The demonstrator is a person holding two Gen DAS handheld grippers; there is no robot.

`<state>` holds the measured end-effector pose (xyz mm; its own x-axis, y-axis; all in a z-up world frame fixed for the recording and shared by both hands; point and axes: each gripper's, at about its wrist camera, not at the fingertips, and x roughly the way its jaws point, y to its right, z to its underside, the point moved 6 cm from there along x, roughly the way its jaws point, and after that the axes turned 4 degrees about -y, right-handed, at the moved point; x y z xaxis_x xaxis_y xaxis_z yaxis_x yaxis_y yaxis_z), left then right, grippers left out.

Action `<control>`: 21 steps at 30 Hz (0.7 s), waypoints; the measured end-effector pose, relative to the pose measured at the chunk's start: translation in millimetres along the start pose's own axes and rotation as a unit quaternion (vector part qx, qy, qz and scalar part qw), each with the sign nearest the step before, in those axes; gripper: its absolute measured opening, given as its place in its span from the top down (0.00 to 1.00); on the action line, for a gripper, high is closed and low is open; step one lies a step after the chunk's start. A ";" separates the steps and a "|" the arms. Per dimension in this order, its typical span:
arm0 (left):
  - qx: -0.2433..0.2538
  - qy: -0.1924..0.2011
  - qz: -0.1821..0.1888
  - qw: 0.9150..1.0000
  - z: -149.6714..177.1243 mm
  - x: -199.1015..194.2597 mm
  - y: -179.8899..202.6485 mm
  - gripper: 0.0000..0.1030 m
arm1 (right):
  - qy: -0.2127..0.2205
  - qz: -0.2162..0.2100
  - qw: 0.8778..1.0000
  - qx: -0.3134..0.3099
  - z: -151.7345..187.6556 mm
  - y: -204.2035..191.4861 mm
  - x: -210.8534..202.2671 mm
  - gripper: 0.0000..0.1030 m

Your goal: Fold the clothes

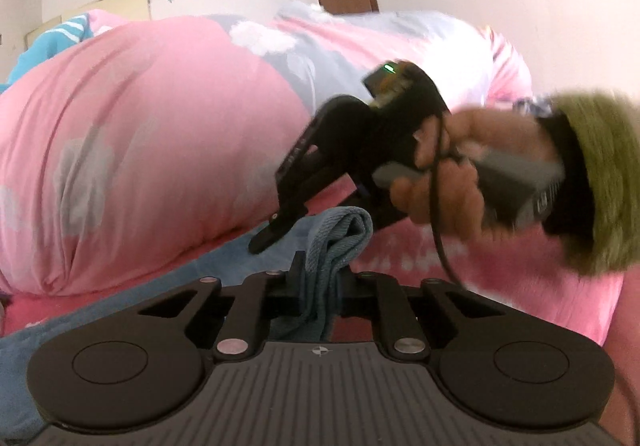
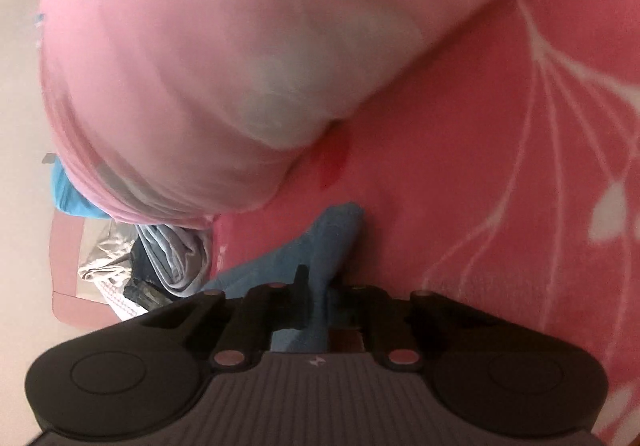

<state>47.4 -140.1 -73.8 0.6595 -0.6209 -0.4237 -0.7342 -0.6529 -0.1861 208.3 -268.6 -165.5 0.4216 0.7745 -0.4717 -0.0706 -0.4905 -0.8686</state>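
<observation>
A blue-grey knitted garment [image 1: 340,230] lies on the pink bed, bunched up into a fold. My left gripper [image 1: 320,278] is shut on that fold, and the cloth runs down between its fingers. The right gripper [image 1: 264,240] comes in from the right, held by a hand [image 1: 440,174], with its tips down on the garment's left part. In the right wrist view the right gripper [image 2: 320,286] is shut on a ridge of the same blue garment [image 2: 332,234], which stands up between its fingers.
A big pink duvet [image 1: 140,146] with grey and white cloud prints bulges just behind the garment. The pink sheet [image 2: 480,206] has white flower prints. Off the bed's edge, a pink box [image 2: 68,286] holds a heap of clothes [image 2: 168,258]. A fuzzy green sleeve [image 1: 600,182] fills the right.
</observation>
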 end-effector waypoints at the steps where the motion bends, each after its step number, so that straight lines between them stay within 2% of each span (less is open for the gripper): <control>1: -0.001 0.003 0.002 1.000 -6.7 1.1 1.8 0.89 | 0.009 -0.007 1.000 -0.006 -0.7 -1.9 -6.6 0.94; 5: 0.001 0.013 0.019 1.000 -31.3 11.3 16.8 0.89 | 0.040 -0.029 0.999 -0.022 -4.0 -5.6 -33.0 0.94; 8: -0.004 0.023 0.055 0.998 -48.0 18.0 36.7 0.89 | 0.066 -0.034 0.997 -0.026 -8.0 -0.4 -65.4 0.94; 11: 0.007 0.039 0.098 0.994 -62.4 21.3 72.6 0.89 | 0.096 -0.029 0.994 -0.035 -6.2 9.2 -111.0 0.94; 18: 0.024 0.066 0.213 0.975 -78.4 32.6 159.8 0.89 | 0.185 0.026 0.981 -0.052 14.6 40.7 -245.5 0.94; 21: 0.037 0.036 0.229 0.972 -66.6 48.8 183.8 0.86 | 0.198 0.064 0.977 -0.038 24.4 65.6 -272.2 0.93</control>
<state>-44.6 -319.2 -69.6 0.2688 -0.8690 -0.4154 -0.9612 -0.2698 -0.0575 66.8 -501.9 -97.8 0.7321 0.4965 -0.4664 -0.0841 -0.6136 -0.7851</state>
